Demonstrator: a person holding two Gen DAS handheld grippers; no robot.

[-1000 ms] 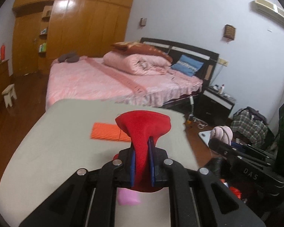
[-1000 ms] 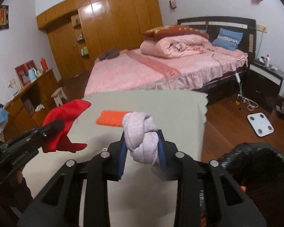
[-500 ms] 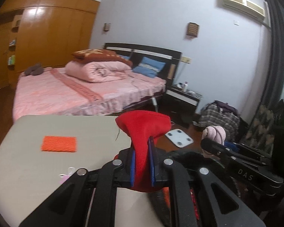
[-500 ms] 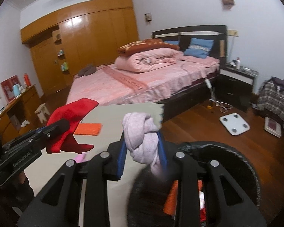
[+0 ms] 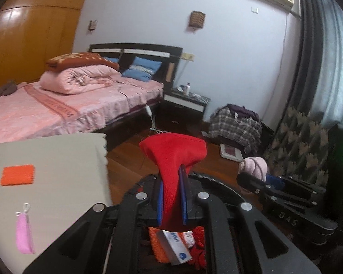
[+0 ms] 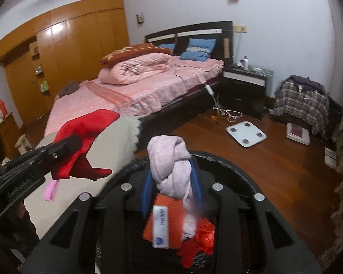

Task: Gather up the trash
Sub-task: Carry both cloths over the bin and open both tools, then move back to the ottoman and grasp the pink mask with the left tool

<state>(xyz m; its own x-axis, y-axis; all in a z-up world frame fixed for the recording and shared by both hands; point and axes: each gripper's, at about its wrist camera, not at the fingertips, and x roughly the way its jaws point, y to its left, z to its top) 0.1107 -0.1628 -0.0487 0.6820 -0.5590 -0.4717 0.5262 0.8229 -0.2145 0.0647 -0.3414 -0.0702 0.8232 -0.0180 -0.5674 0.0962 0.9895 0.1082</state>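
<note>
Both tools, left [image 5: 171, 199] and right [image 6: 171, 182], now off the table [image 5: 57, 159], above the black bin [image 6: 240, 164].

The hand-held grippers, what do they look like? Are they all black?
Mostly. Each hand-held gripper, left and right, is black plastic with linkage bars, round silver pins and triangular cutouts. The finger pads are blue. Small pale lettering is printed on their sides. No cables or sleeves show.

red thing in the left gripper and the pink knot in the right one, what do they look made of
Red cloth: seemingly a matte woven or felt-like fabric; it folds and flares softly above the left gripper, with a loose thread at its edge. Knotted pink cloth: probably soft knit, like a sock or sleeve, with fuzzy, rounded folds in the right gripper.
</note>
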